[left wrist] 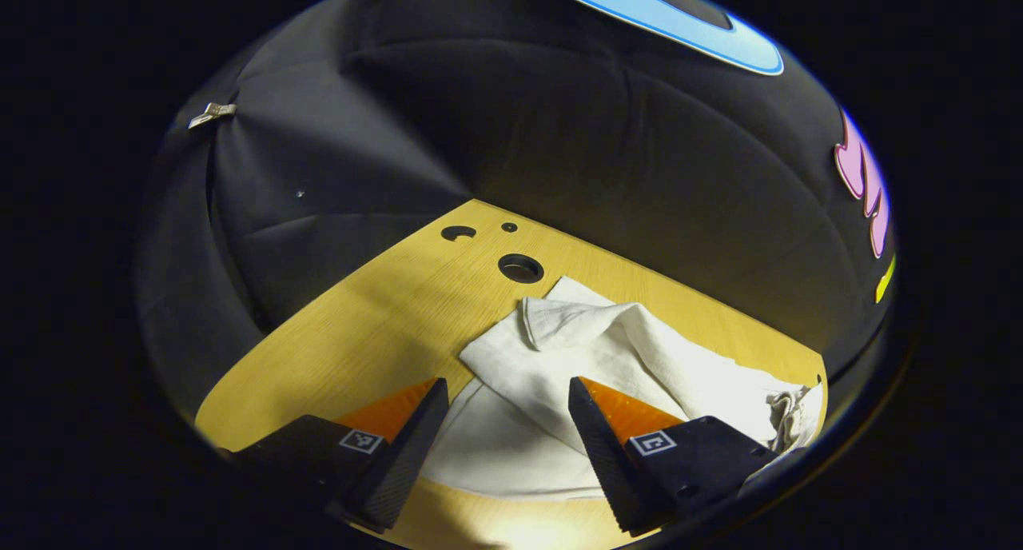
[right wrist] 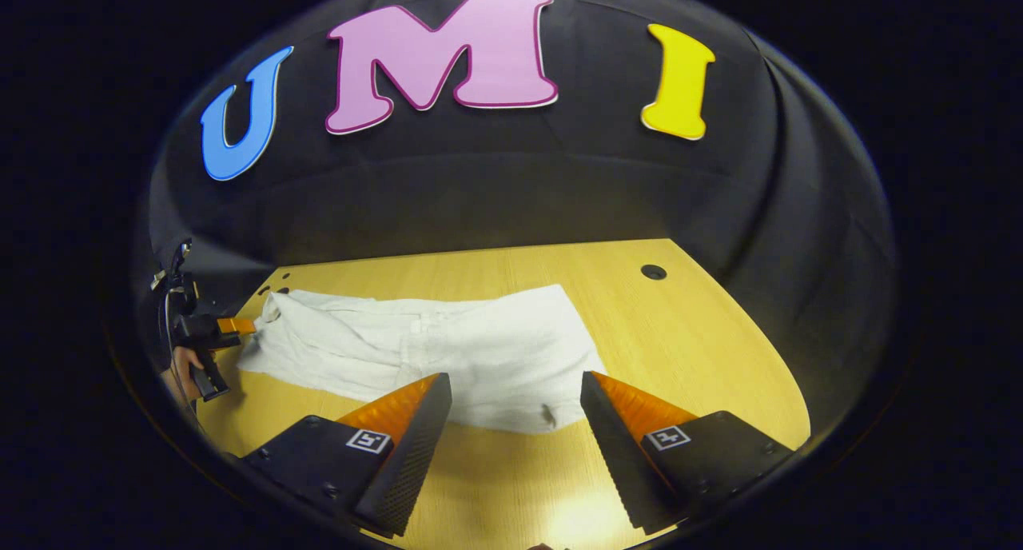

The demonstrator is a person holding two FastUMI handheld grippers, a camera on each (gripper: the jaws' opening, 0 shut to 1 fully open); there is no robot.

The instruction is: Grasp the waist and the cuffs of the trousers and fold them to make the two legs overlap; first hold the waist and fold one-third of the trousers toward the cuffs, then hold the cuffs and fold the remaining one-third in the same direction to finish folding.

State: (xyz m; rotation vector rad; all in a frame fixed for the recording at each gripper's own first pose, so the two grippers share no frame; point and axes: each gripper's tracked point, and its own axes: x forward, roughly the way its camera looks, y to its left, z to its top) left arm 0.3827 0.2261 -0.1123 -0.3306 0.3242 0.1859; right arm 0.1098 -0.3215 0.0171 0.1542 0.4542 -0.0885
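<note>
Lying on the wooden surface [right wrist: 687, 334], the white trousers [right wrist: 431, 350] are spread sideways in the right gripper view, reaching from about 9 o'clock toward the centre, their near edge just ahead of the right claw [right wrist: 516, 390]. That claw stands wide, fingers well apart, holding nothing, with bare wood between and below the fingers. At 9 o'clock in this view the other gripper, the left claw [right wrist: 233, 326], sits at the left end of the cloth, a hand [right wrist: 182, 374] behind it; whether it touches the fabric cannot be told from here. A small round hole [right wrist: 653, 272] in the surface lies at 1 o'clock, well apart from the trousers.

The left gripper view gives the close detail: the left claw [left wrist: 507, 394] is wide too, nothing pinched, and the trousers [left wrist: 607, 350] lie bunched directly between and beyond its fingers, a folded flap turned over on top. A knotted cord [left wrist: 787, 418] trails at the 4 o'clock edge of the cloth. Beyond the fabric, at 12 o'clock, this view shows a larger round hole [left wrist: 520, 268] plus two smaller cut-outs.
</note>
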